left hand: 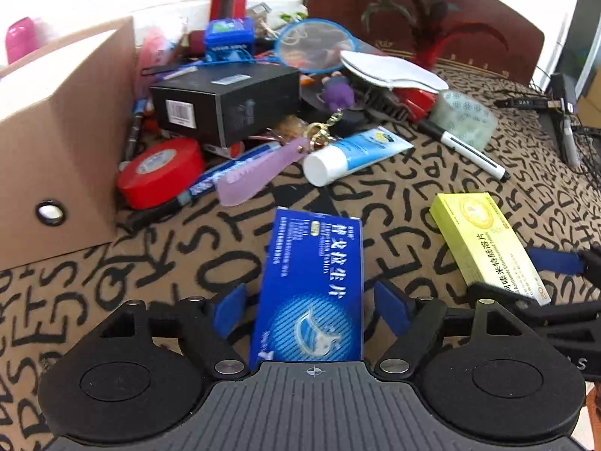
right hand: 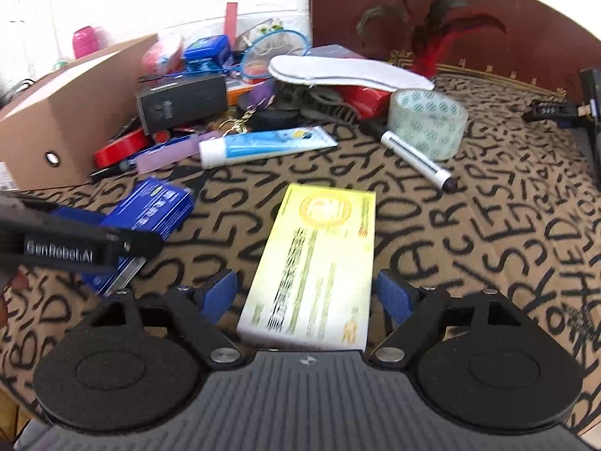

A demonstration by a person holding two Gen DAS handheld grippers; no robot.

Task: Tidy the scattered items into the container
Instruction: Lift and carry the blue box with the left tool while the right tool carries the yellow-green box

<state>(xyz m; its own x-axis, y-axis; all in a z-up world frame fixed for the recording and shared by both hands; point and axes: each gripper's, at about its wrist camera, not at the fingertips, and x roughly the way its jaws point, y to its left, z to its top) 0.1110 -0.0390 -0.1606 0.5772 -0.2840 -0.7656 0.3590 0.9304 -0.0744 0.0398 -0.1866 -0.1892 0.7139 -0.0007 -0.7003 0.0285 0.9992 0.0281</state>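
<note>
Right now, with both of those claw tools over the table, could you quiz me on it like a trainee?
1. True or false: the left gripper is clamped on the blue box.
2. Which box lies between the right gripper fingers: A blue, B yellow, C black?
3. What stands left of the clutter?

Key: 1 false, pads stand apart from it. 2 B, the yellow box. 3 the cardboard box.

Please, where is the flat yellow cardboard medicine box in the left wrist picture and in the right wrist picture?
Left wrist view: the flat yellow cardboard medicine box lies at the right, past the open left gripper.
Right wrist view: it lies at the lower centre, between the pads of the open right gripper, untouched.
Shared landmark: the black-and-white marker pen lies beyond the box in both.
</note>
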